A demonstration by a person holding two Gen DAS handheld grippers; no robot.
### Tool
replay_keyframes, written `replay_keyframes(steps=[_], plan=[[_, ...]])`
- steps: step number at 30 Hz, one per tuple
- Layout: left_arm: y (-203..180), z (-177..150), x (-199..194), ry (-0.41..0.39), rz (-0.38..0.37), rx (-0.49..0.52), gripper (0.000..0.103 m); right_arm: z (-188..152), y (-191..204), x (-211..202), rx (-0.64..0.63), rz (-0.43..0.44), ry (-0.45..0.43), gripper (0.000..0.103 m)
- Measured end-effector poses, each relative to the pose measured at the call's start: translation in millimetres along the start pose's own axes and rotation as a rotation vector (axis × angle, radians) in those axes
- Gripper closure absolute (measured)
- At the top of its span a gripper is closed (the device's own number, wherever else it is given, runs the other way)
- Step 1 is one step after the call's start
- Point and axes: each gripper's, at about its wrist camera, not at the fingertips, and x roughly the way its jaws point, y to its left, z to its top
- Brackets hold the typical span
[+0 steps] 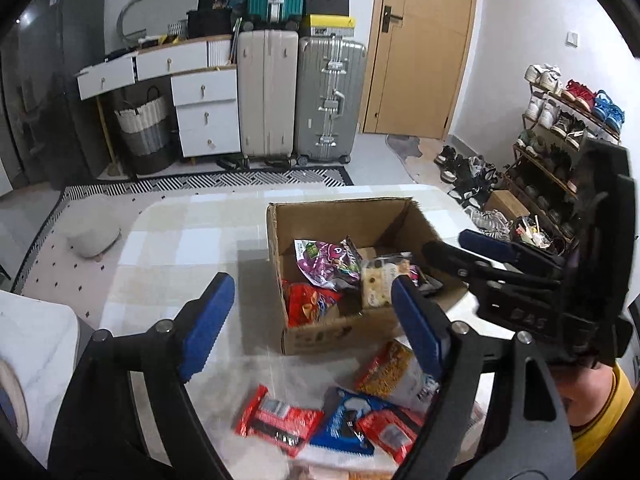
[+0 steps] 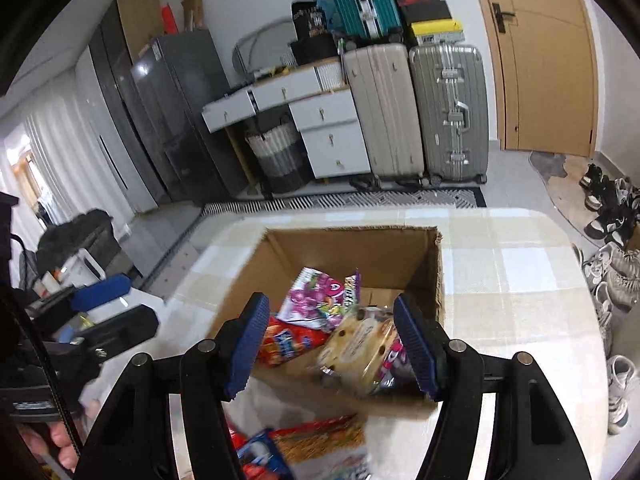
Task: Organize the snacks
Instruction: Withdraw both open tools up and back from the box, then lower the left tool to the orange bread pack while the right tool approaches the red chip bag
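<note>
An open cardboard box (image 1: 320,334) (image 2: 400,240) stands on the checked table. Inside lie a purple candy bag (image 1: 324,260) (image 2: 316,296), a red snack bag (image 1: 308,304) (image 2: 288,344) and a cream cookie pack (image 1: 378,280) (image 2: 356,352). In front of the box lie a red wafer pack (image 1: 276,420), a blue cookie pack (image 1: 346,420), an orange-and-white bag (image 1: 394,372) (image 2: 320,440) and another red pack (image 1: 390,430). My left gripper (image 1: 308,324) is open and empty above the table's near side. My right gripper (image 2: 332,344) is open and empty over the box's near edge; it also shows in the left wrist view (image 1: 460,246).
The table (image 1: 180,248) (image 2: 520,280) has rounded far corners. Beyond it stand suitcases (image 1: 300,92), white drawers (image 1: 204,108), a woven basket (image 1: 144,128) and a door (image 1: 420,48). A shoe rack (image 1: 560,128) and loose shoes (image 2: 612,208) are on the right, a small stool (image 1: 92,236) on the left.
</note>
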Motion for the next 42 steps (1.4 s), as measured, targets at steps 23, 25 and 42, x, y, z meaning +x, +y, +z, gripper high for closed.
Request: replay_keyframes(steps=[23, 25, 42], plan=[[-4.5, -153.0, -207.8, -0.150, 0.010, -0.063, 0.001, -151.0, 73.9, -235.8, -0.028, 0.023, -0.316, 0.013], [-3.9, -165.8, -217.2, -0.147, 0.008, -0.075, 0.001, -160.3, 75.4, -243.8, -0.025, 0.007, -0.324, 0.008], [-12.2, -225.4, -199.1, -0.030, 0.044, -0.060, 0.001, -227.5, 98.5, -247.6, -0.041, -0.005, -0.279, 0.001]])
